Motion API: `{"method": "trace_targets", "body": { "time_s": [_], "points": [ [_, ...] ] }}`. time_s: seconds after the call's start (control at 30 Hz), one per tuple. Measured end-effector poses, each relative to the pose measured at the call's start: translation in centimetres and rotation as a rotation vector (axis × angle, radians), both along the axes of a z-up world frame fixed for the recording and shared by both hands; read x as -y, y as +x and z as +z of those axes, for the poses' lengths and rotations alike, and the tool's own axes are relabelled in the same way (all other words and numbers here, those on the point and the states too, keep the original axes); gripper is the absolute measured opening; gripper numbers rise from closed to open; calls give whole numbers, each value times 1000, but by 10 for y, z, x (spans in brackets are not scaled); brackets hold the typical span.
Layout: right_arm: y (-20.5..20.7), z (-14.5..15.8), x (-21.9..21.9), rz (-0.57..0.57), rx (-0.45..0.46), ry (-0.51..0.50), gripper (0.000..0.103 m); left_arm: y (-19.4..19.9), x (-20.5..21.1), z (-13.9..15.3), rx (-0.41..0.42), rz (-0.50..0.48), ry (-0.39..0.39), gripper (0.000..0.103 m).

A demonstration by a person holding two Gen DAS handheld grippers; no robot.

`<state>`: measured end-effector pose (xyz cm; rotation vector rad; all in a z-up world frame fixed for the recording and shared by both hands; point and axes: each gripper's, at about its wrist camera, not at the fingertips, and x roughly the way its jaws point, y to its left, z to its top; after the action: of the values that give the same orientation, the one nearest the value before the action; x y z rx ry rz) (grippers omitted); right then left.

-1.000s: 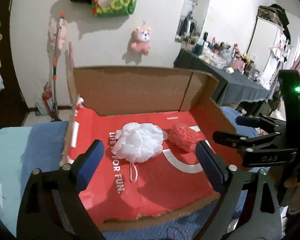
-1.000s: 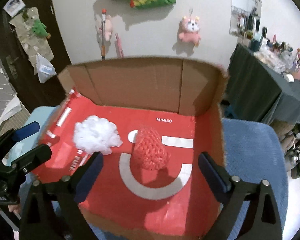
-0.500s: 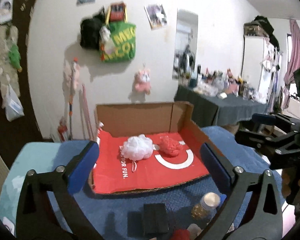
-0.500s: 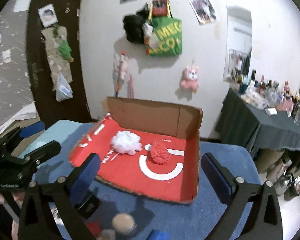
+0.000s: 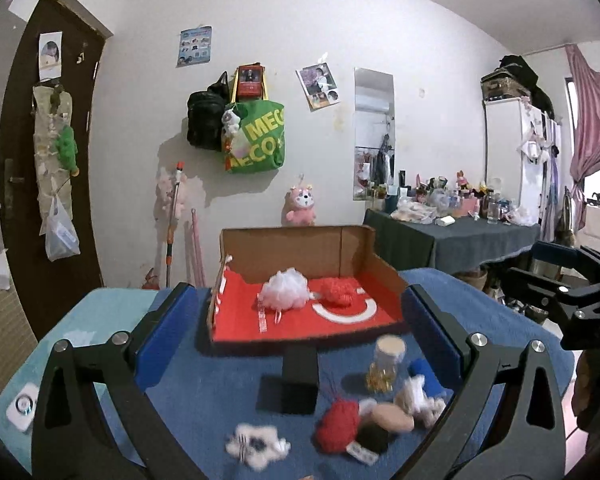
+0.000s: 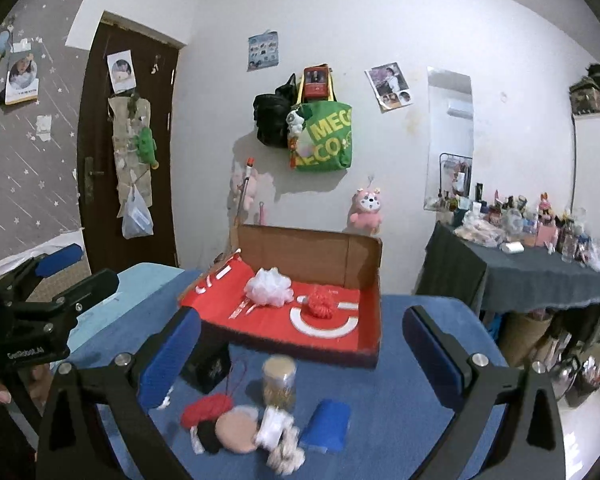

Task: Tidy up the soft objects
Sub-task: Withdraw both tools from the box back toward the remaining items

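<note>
A cardboard box [image 5: 384, 270] [image 6: 374, 344] with a red inside holds a white mesh pouf [image 5: 284, 291] [image 6: 269, 287] and a red knitted piece [image 5: 337, 292] [image 6: 320, 304]. In front of it on the blue cloth lie a red pompom [image 5: 337, 426] [image 6: 206, 407], a beige puff [image 5: 392, 418] [image 6: 236, 428], a white rope toy [image 6: 280, 444], a blue sponge [image 6: 326, 424] and a blurred white-and-black piece [image 5: 256, 444]. My left gripper [image 5: 298, 338] is open and empty, held back from the box. My right gripper [image 6: 300, 356] is open and empty, above the loose pile.
A black box [image 5: 298, 376] [image 6: 210, 364] and a small jar with gold contents [image 5: 386, 364] [image 6: 279, 382] stand between pile and cardboard box. A cluttered dark table [image 6: 540, 272] stands at the right. A white wall with bags is behind.
Both grippers have pulled back and up from the box. The white pouf and red knitted piece stay in it. The loose pile on the blue cloth has come into view.
</note>
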<state>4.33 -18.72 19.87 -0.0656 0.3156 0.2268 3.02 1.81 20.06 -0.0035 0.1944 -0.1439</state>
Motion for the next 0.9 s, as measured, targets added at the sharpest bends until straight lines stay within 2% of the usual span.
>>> {"method": "trace_targets", "body": {
  "time_s": [0.2, 0.4, 0.53, 0.73, 0.9],
  "points": [
    [-23, -47, 1, -51, -17, 26, 103, -24, -1, -35, -38, 13, -20, 103],
    [-30, -95, -7, -102, -43, -6, 103, -28, 0, -80, -135, 8, -44, 103],
    [-27, -121, -11, -99, -93, -4, 103, -22, 5, -105, -208, -3, -50, 103],
    [-16, -143, -10, -90, -179, 8, 103, -12, 3, -139, -310, 4, -47, 103],
    [-12, -150, -9, -87, -207, 11, 103, -5, -3, -151, -359, 19, -62, 103]
  ]
}}
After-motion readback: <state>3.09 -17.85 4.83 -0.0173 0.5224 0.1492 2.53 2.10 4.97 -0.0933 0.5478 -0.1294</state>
